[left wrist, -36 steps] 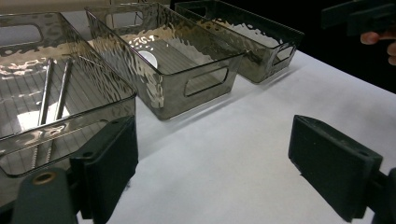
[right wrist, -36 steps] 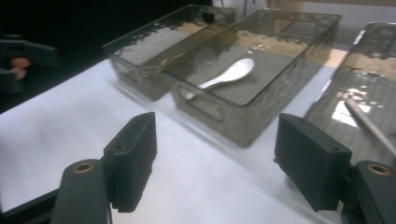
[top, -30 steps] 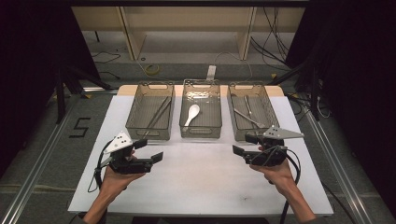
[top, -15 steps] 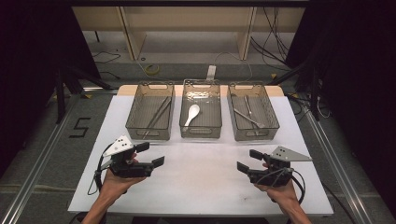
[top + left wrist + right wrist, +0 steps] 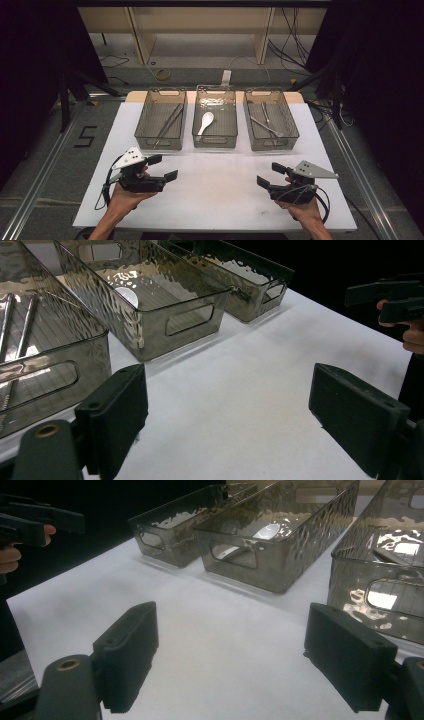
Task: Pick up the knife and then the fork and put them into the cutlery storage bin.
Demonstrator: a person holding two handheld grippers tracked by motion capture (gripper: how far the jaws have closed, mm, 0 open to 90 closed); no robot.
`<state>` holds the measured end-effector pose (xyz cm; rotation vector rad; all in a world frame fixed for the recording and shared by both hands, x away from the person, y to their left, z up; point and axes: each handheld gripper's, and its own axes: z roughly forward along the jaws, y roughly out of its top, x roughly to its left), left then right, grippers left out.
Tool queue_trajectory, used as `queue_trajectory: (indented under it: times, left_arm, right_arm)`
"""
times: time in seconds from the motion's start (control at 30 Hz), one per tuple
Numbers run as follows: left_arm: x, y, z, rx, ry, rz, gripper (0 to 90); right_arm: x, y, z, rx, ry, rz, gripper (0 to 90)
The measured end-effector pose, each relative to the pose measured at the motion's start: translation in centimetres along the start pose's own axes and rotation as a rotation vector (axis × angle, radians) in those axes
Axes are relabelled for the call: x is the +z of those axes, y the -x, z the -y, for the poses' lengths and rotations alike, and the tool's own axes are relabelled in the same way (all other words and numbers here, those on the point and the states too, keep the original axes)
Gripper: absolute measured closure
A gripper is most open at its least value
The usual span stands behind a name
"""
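Note:
My left gripper [image 5: 163, 167] hovers open over the near left of the white table [image 5: 215, 195], nothing between its black jaws [image 5: 235, 415]. My right gripper [image 5: 270, 174] is low over the near right, open and empty [image 5: 237, 655]; its jaws have just been opening a little wider. Three smoky clear bins stand in a row at the far side. The left bin [image 5: 159, 146] holds long thin sticks. In the middle bin [image 5: 215, 142] lies a white spoon [image 5: 205, 121]. Metal utensils [image 5: 265, 125] rest in the right bin [image 5: 274, 145].
Bare white tabletop stretches between the grippers and the bins. Dark floor with metal rails flanks the table. A wooden shelf frame [image 5: 200, 30] and loose cables sit beyond the far edge.
My right gripper has pulled back from in front of the right bin toward the near edge and sunk lower. The left gripper has stayed put.

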<state>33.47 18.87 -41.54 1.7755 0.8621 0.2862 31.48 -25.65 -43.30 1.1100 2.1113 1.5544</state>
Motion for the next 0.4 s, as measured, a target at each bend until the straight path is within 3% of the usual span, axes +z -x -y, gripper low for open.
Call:
queue_trajectory:
  times: [0.4]
  left_arm:
    - [0.12, -0.02, 0.0, -0.001, -0.01, -0.002, 15.2]
  right_arm:
    - [0.02, 0.05, -0.04, -0.003, -0.001, 0.011, 22.0]
